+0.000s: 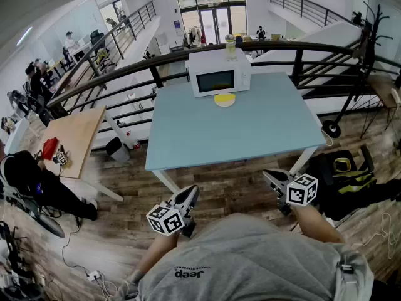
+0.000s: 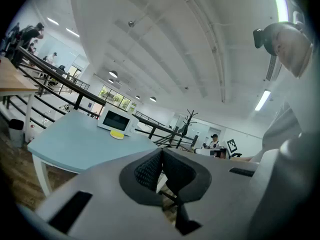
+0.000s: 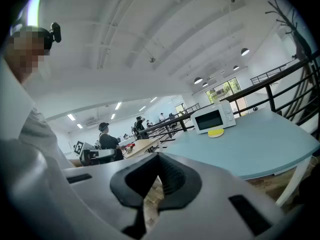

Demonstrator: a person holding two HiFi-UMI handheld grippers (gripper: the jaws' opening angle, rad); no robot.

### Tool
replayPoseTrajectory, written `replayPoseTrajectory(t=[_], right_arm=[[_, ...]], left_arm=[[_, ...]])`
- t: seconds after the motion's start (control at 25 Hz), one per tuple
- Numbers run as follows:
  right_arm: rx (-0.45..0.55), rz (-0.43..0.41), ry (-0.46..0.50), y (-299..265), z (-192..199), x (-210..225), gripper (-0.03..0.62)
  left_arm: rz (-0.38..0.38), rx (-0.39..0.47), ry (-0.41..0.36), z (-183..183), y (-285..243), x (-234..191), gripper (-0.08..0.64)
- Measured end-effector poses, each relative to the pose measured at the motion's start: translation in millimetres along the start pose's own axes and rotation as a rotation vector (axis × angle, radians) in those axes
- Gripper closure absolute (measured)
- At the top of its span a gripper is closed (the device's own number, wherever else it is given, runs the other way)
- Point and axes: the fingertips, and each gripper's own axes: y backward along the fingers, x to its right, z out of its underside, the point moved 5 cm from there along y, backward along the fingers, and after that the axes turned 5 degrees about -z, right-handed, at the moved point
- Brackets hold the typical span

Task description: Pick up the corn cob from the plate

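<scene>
A yellow plate lies at the far edge of the light blue table, right in front of a white microwave. At this distance I cannot tell a corn cob apart from the plate. The plate is small and distant in the left gripper view, and equally far off in the right gripper view. My left gripper and right gripper hang close to my body, short of the table's near edge. The left gripper and the right gripper are both shut with nothing between the pads.
A jar stands on the microwave. A black railing runs behind the table. A wooden table and a bin are at the left; a black bag and chair sit at the right. Wooden floor lies between me and the table.
</scene>
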Motion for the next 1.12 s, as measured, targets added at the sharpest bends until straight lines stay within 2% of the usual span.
replayPoseTrajectory(t=[0.48,1.12], right_arm=[[-0.037,-0.051,0.02,35,-18,42,0.577],[-0.039,-0.118,-0.067,101,-22,123,0.577]], left_arm=[[-0.007,0.026,-0.002,5,-58,51,0.541],[-0.072,-0.003,-0.006,23,-133,119,0.541]])
